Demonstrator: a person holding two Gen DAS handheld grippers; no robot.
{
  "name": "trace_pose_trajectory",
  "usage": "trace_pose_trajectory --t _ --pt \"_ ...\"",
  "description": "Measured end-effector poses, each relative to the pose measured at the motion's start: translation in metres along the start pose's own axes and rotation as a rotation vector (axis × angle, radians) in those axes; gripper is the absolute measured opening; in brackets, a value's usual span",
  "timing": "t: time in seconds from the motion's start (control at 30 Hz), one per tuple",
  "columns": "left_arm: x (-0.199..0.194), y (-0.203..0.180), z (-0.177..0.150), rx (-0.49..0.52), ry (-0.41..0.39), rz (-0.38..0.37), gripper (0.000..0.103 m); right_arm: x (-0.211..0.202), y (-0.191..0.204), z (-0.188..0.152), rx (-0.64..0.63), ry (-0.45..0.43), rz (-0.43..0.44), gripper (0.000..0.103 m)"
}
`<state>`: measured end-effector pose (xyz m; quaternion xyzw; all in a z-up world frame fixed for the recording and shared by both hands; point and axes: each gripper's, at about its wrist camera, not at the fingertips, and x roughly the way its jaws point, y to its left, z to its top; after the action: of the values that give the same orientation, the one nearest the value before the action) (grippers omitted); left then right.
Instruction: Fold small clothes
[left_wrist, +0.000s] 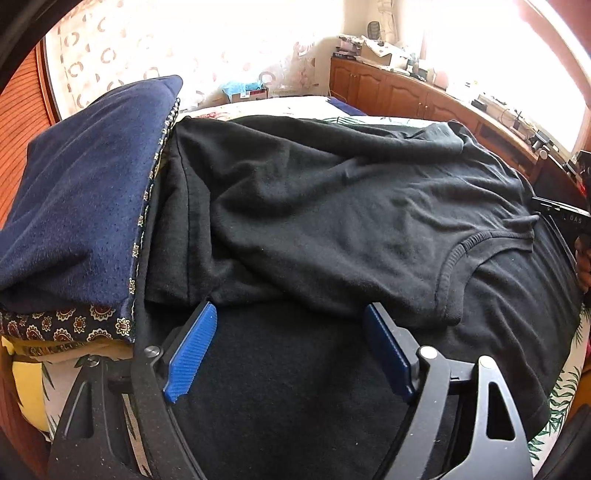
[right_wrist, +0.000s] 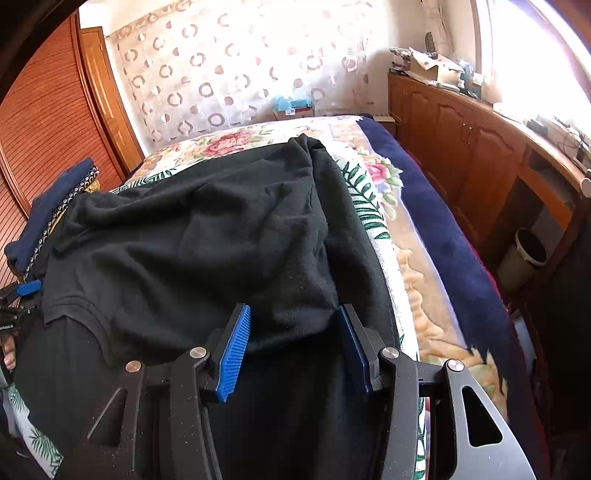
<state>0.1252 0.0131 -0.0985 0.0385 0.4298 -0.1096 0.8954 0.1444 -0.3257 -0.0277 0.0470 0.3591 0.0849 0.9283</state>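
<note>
A black T-shirt (left_wrist: 332, 206) lies spread and rumpled on the bed, its ribbed neckline (left_wrist: 458, 266) to the right in the left wrist view. It also shows in the right wrist view (right_wrist: 192, 243), with a folded-over layer. My left gripper (left_wrist: 291, 314) is open, its blue pads (left_wrist: 192, 350) just above the shirt's folded edge, holding nothing. My right gripper (right_wrist: 295, 314) is open over the shirt's right side, with a fold of cloth lying between its jaws, not pinched. The left gripper's blue tip (right_wrist: 29, 288) shows at the left edge of the right wrist view.
A folded navy garment (left_wrist: 81, 192) lies on a patterned cloth (left_wrist: 74, 325) at the left. The floral bedspread (right_wrist: 373, 177) has a navy blanket (right_wrist: 443, 229) along its right edge. A wooden cabinet (right_wrist: 480, 147) and a bin (right_wrist: 524, 258) stand to the right.
</note>
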Motion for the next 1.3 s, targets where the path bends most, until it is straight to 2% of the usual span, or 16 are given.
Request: trace_pose_trajectory --t 0.17,0.27,0.37,0.43,0.53,0.67,0.8,0.87,0.93,1.0,1.3 --pt "-0.001 0.01 0.0 -0.048 -0.016 -0.019 0.083 -0.001 0.001 -0.002 -0.012 0.001 -0.013 0.051" --pt "-0.008 0.018 0.0 -0.115 -0.055 -0.042 0.081 0.017 0.011 -0.019 -0.024 0.001 -0.025 0.051" --pt "-0.013 0.026 0.001 -0.175 -0.079 -0.043 0.072 0.02 0.013 -0.021 -0.029 0.001 -0.031 0.051" --pt "-0.012 0.032 0.003 -0.214 -0.083 -0.048 0.063 0.019 0.013 -0.021 -0.03 0.002 -0.032 0.051" --pt "-0.007 0.037 0.008 -0.266 -0.084 -0.04 0.058 0.019 0.013 -0.02 -0.031 0.002 -0.033 0.051" --pt "0.004 0.039 0.015 -0.291 -0.057 -0.039 0.058 0.017 0.014 -0.021 -0.034 0.002 -0.036 0.051" --pt "0.01 0.031 0.021 -0.248 -0.052 -0.007 0.058 0.017 0.013 -0.02 -0.035 0.002 -0.036 0.051" --pt "0.014 0.028 0.024 -0.232 -0.049 -0.01 0.045 0.016 0.014 -0.02 -0.038 0.002 -0.039 0.051" --pt "0.017 0.028 0.027 -0.22 -0.047 0.006 0.014 0.016 0.013 -0.02 -0.041 0.003 -0.042 0.051" --pt "0.015 0.035 0.026 -0.215 -0.052 -0.019 0.001 0.015 0.013 -0.02 -0.041 0.003 -0.041 0.051" --pt "-0.04 0.022 0.023 -0.187 -0.212 -0.045 0.001 0.014 0.012 -0.018 -0.043 0.002 -0.042 0.051"
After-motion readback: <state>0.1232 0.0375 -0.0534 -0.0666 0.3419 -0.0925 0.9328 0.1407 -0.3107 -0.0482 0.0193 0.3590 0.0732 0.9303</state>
